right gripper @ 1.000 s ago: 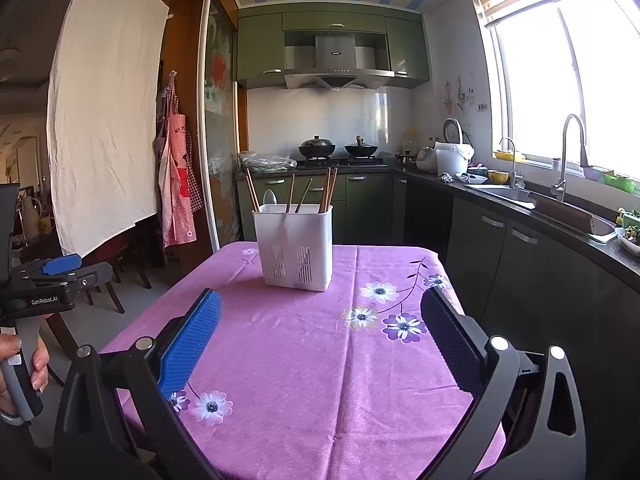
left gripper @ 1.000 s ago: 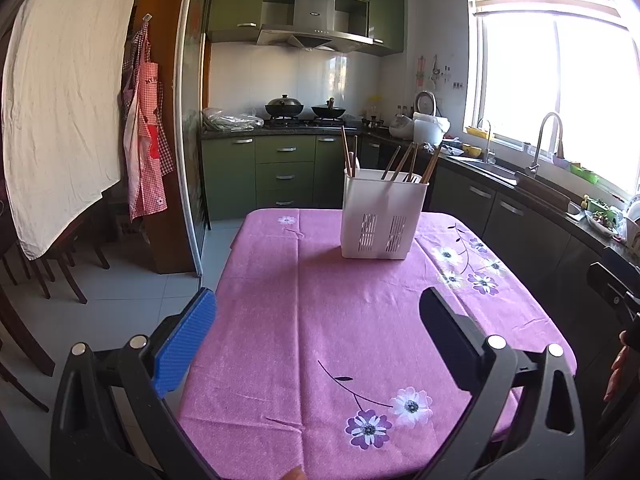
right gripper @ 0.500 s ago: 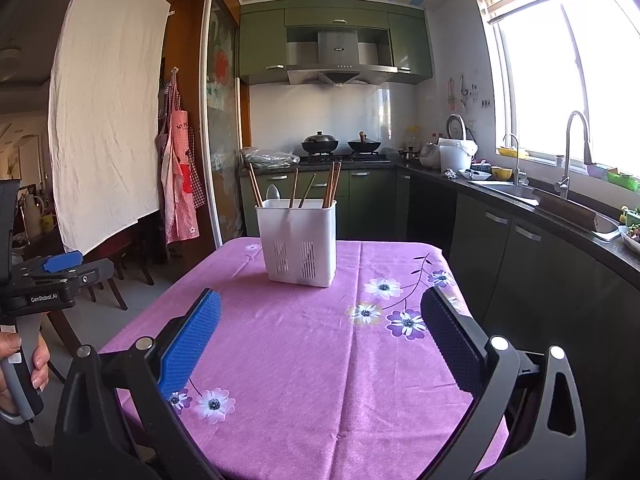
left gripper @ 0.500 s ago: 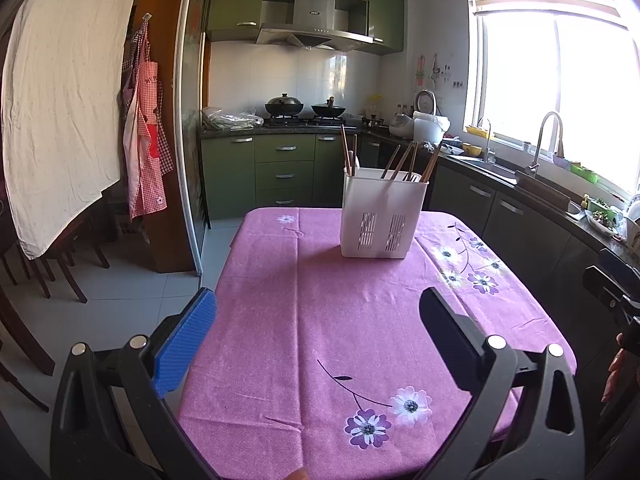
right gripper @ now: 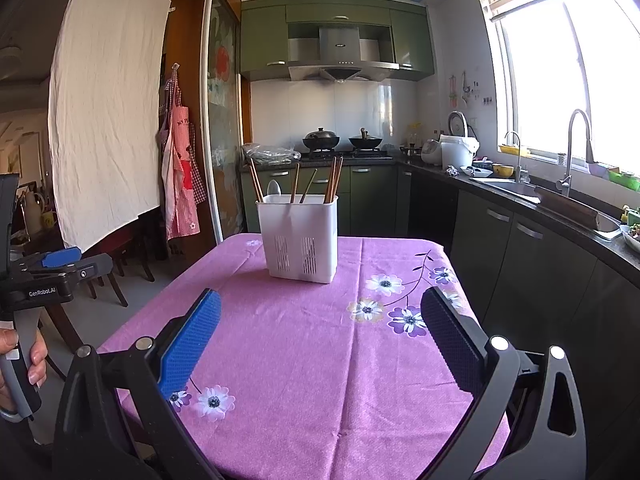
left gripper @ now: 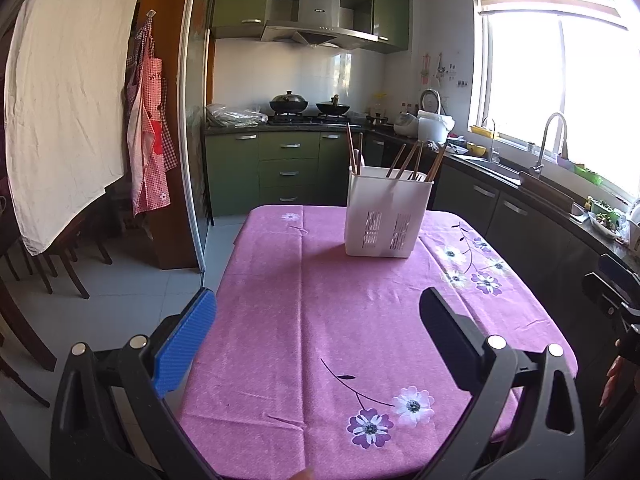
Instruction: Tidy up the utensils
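White slotted utensil caddy (right gripper: pixel 298 238), upright at centre frame on the purple floral tablecloth (right gripper: pixel 320 344), bristling with near-vertical wooden chopsticks (right gripper: pixel 333 179) and one spoon (right gripper: pixel 273 189), is standing well ahead of both wide-open, empty grippers, right gripper (right gripper: pixel 320 334) seeming slightly nearer than left gripper (left gripper: pixel 318 332).

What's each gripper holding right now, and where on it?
Nothing. The left gripper and right gripper are both open and empty above the tablecloth. The chopsticks and spoon stand untouched in the white holder.
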